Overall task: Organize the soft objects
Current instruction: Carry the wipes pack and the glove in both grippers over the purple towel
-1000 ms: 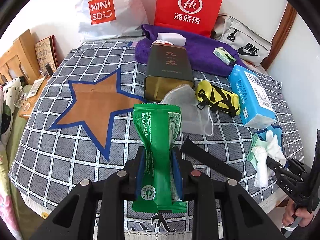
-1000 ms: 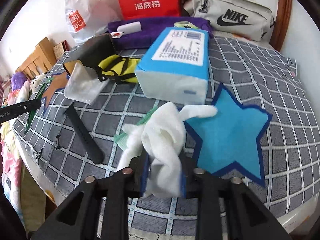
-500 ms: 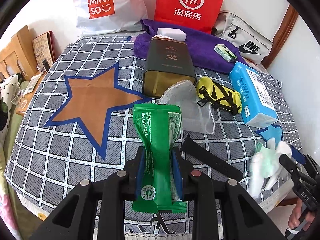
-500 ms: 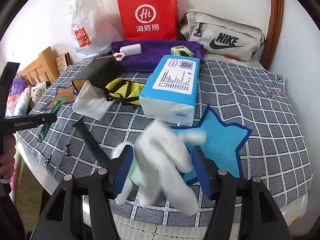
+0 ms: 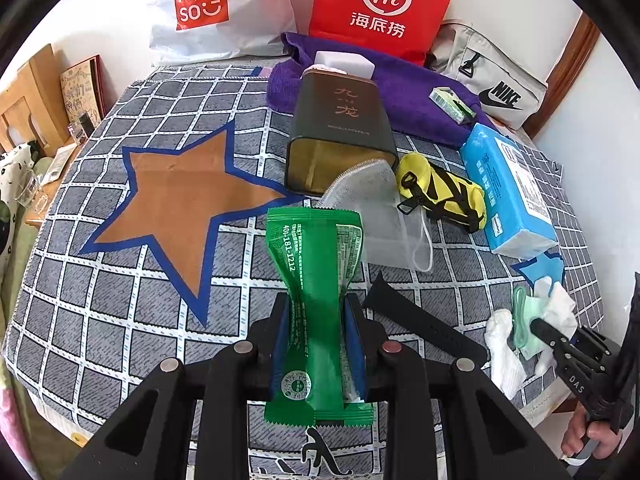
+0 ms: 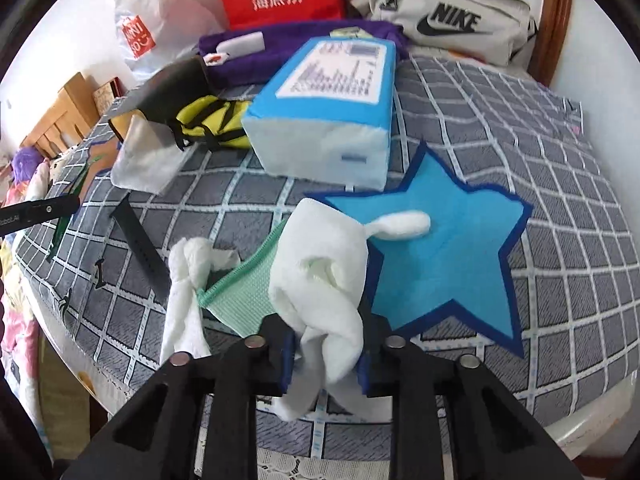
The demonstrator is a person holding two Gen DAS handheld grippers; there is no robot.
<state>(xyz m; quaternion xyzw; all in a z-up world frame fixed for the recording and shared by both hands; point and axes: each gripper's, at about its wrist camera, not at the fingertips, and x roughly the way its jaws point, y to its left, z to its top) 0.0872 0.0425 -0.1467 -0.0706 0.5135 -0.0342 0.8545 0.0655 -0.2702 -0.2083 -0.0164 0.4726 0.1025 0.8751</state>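
Checked grey cloth (image 5: 100, 320) is covering the tabletop you are working over, with shopping bags and a grey waist bag (image 6: 448, 12) leaning against the white wall behind. Lying on the cloth are a brown star (image 5: 180, 196) at your left and a blue star (image 6: 436, 264) at your right, then a blue tissue pack (image 6: 332, 120), a dark tin (image 5: 340, 132), a yellow pouch (image 5: 444, 196) and a black strap (image 5: 424, 328). Your left gripper (image 5: 318, 340) is gripping a green snack packet (image 5: 316, 280) upright, its fingers pinching the packet's waist above the cloth. Your right gripper (image 6: 326, 354) is closing on a white cloth (image 6: 320, 280), fingers pressing its bunched folds; it is draping over a green mesh cloth (image 6: 240, 292) beside the blue star's edge.
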